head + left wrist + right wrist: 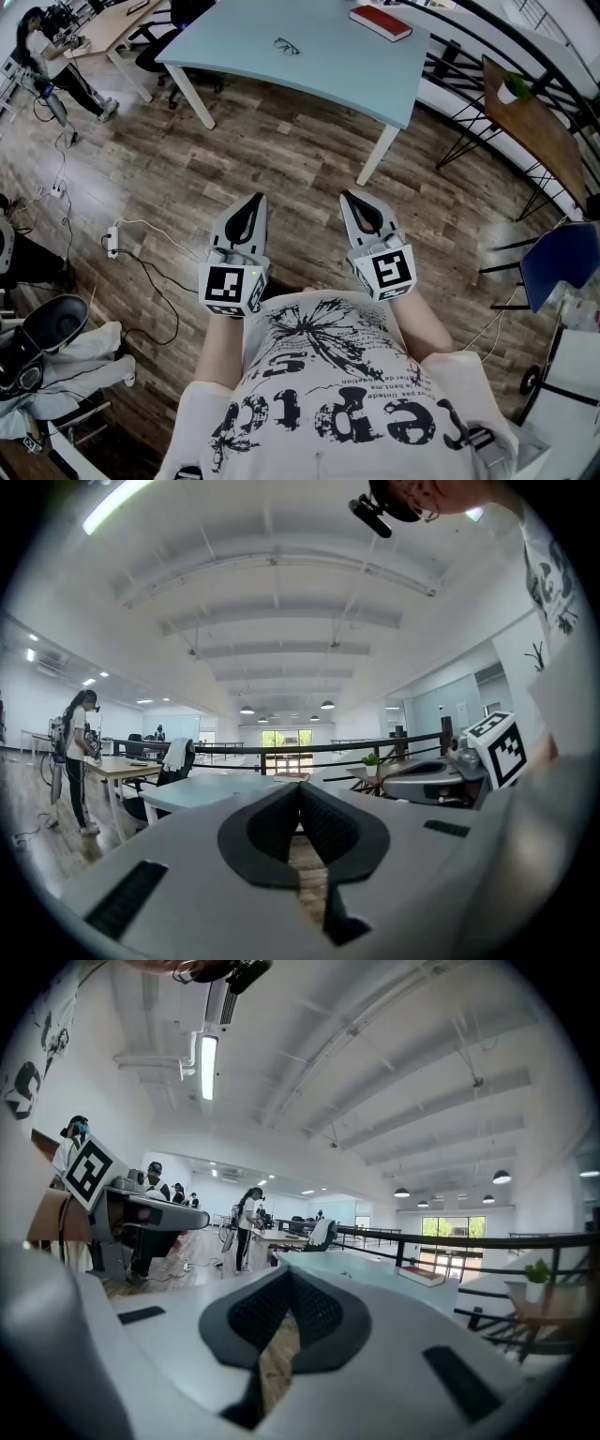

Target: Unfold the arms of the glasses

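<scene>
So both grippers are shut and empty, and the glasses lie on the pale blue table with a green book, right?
Not quite: the head view shows the book is red, not green. Otherwise yes: the left gripper and right gripper are shut and empty, and the glasses lie on the pale blue table.

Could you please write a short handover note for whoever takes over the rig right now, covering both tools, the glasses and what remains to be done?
Left tool: shut, empty, held in front of the body above the wooden floor.
Right tool: shut, empty, beside the left one.
Glasses: lying on the light blue table, well ahead of both tools and apart from the red book. They are too small here to tell whether the arms are folded.
Done: nothing visible; neither tool touches the glasses.
Left: step up to the table, open the tools, steady the frame and unfold both arms.
</scene>
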The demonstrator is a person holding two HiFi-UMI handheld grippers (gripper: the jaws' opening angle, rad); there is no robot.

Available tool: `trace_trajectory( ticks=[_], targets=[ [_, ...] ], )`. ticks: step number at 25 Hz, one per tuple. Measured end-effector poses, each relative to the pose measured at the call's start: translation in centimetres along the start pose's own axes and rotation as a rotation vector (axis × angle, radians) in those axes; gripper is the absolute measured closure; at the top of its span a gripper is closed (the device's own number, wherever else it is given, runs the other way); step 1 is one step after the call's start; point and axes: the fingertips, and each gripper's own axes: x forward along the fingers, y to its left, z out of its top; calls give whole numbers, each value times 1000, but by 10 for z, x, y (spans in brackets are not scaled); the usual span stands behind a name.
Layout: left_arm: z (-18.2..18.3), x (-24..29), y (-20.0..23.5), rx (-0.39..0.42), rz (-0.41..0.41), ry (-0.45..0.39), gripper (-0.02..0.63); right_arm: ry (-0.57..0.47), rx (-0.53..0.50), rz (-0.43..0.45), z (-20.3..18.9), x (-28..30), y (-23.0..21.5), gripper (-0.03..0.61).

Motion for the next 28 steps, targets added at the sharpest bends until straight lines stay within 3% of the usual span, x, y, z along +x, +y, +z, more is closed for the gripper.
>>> trace_trajectory(
  ticks=[18,28],
  targets=[
    [-10,14,27,-11,11,22,595,14,64,-23,-14,28,-7,568],
    [-25,68,115,-25,11,46,595,48,36,-26,-16,132,-10,568]
  ],
)
